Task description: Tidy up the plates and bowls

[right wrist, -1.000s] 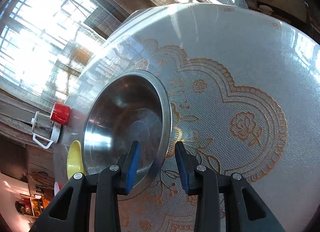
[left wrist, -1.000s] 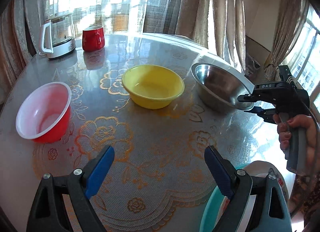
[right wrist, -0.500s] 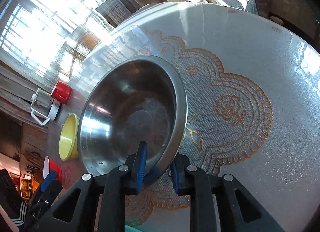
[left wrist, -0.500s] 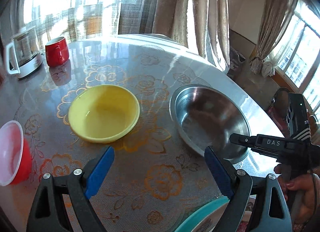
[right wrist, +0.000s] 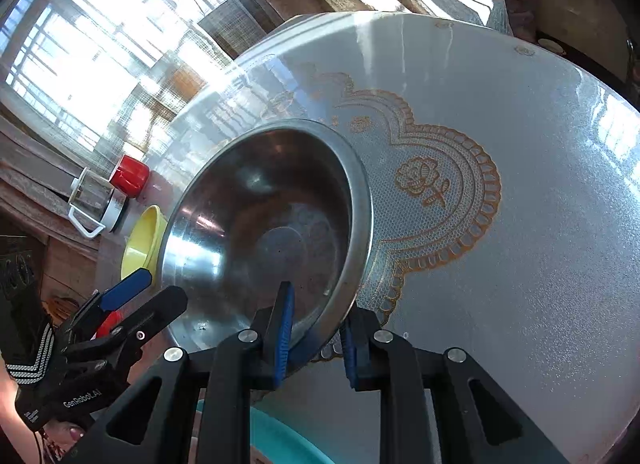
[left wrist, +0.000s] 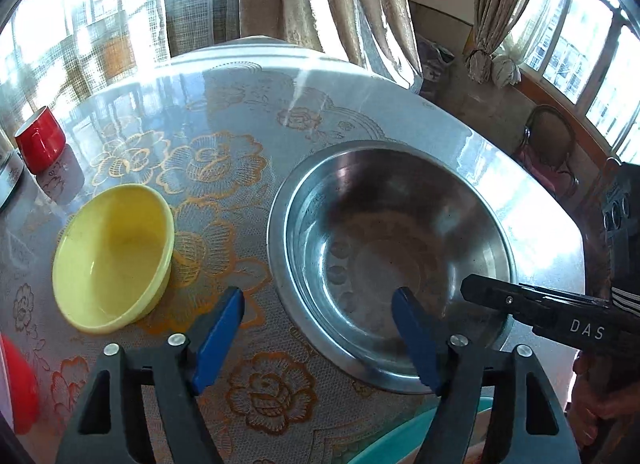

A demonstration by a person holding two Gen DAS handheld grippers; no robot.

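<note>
You have a large steel bowl (left wrist: 392, 260) right of centre on the table, upright, mouth up, its interior empty and dulled with smudges; a broad flat rim runs round it. Its near rim, at about 5 o'clock, sits between blue pads. From the right wrist view the same bowl (right wrist: 264, 232) fills the centre and looks tilted, though the lens may account for that. At the steel bowl's 9 o'clock, near but apart, stands a smaller yellow bowl (left wrist: 114, 258), upright and empty, glossy inside. A red bowl (left wrist: 18, 388) shows only as a sliver at the left edge, at roughly 8 o'clock from the yellow one. A teal dish rim (left wrist: 404, 438) lies at the bottom edge, contents not discernible.
</note>
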